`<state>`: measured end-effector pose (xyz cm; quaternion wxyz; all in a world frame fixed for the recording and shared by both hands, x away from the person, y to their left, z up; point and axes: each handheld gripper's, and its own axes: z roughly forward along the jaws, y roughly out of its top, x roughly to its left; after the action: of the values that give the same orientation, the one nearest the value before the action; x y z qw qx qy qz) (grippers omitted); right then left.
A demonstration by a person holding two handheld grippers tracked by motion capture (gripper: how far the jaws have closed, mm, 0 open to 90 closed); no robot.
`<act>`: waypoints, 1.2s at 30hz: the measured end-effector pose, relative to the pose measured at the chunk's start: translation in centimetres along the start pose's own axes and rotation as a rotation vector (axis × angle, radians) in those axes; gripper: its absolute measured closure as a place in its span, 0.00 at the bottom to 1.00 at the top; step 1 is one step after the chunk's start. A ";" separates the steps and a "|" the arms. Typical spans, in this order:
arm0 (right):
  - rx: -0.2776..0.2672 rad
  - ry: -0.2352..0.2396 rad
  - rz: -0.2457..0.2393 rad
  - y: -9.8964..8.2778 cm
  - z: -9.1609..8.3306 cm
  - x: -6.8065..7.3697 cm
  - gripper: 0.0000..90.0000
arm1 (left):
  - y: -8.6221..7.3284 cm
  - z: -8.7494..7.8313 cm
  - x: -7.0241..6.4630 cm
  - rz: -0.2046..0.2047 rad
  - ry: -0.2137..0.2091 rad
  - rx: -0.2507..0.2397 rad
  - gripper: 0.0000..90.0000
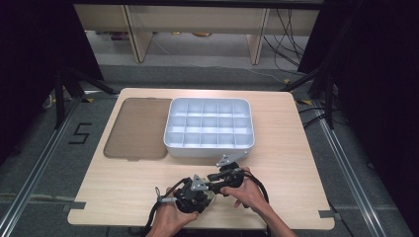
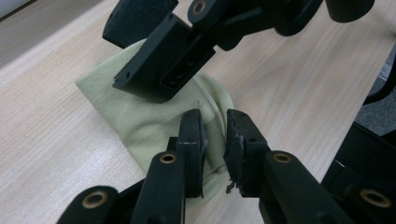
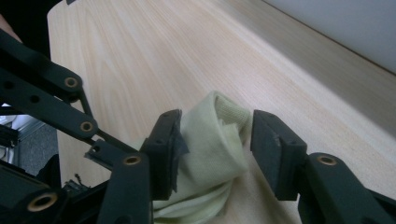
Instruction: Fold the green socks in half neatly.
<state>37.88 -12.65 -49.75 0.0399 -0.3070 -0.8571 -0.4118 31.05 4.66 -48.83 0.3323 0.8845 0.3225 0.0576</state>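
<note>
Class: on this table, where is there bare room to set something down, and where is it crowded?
Bare wood lies right of the white divided tray, out to the table's right edge, and at the near left corner below the brown lid. It is crowded at the near middle, where the left gripper and right gripper work the pale green cloth.

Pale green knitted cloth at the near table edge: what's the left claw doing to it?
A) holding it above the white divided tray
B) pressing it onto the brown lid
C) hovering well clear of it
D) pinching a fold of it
D: in the left gripper view the left claw has its pads nearly together on a raised fold of the pale green knitted cloth, which lies on the light wooden table.
</note>
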 end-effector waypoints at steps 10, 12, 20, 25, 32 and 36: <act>0.030 0.008 0.032 -0.3 0.8 -0.5 0.57 | 0.0 0.1 -0.2 0.020 0.012 0.000 0.84; 0.046 0.015 0.040 -0.3 0.8 -0.4 0.58 | -0.1 0.0 -0.2 0.030 0.013 0.004 0.84; 0.053 0.026 0.042 -0.6 1.2 -0.5 0.65 | -0.3 -0.4 -0.5 0.024 0.018 -0.006 0.77; 0.050 0.029 0.044 -0.6 1.2 -0.5 0.66 | -1.3 -1.5 -0.8 0.013 -0.031 -0.038 0.76; 0.051 0.022 0.051 -0.6 1.2 -0.4 0.66 | -1.6 -0.4 -1.3 0.022 -0.035 -0.015 0.75; 0.046 0.031 0.063 -0.6 1.3 -0.5 0.64 | -1.6 -0.2 -0.9 0.057 -0.057 0.028 0.78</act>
<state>38.15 -12.27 -51.16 0.0731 -0.3263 -0.8555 -0.3954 29.45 5.13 -49.62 0.3272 0.8992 0.2882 0.0372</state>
